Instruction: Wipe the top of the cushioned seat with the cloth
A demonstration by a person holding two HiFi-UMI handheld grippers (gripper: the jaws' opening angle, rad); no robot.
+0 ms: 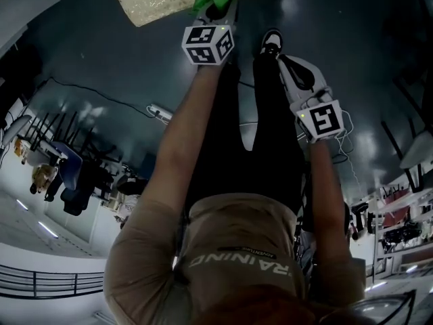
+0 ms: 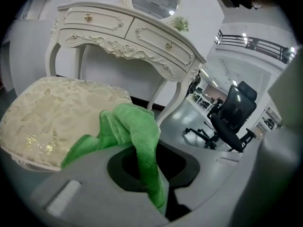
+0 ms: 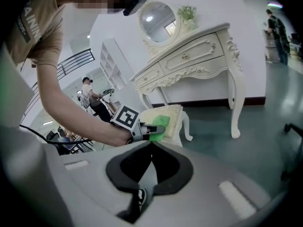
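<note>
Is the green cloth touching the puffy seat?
Touching. In the right gripper view the green cloth lies flat on top of the cushioned seat, with no gap showing between them.

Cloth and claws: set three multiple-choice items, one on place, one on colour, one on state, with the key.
1. Where is the cloth?
A. on the floor
B. on the seat
C. on the dresser

2. What colour is the cloth?
A. white
B. blue
C. green

3. How is the right claw?
A. shut, empty
B. shut on the cloth
C. wide open

Key:
1 B: the right gripper view shows it lying on the seat's top, held by the left claw.
2 C: it is bright green in every view.
3 A: its jaws meet with nothing between them.
</note>
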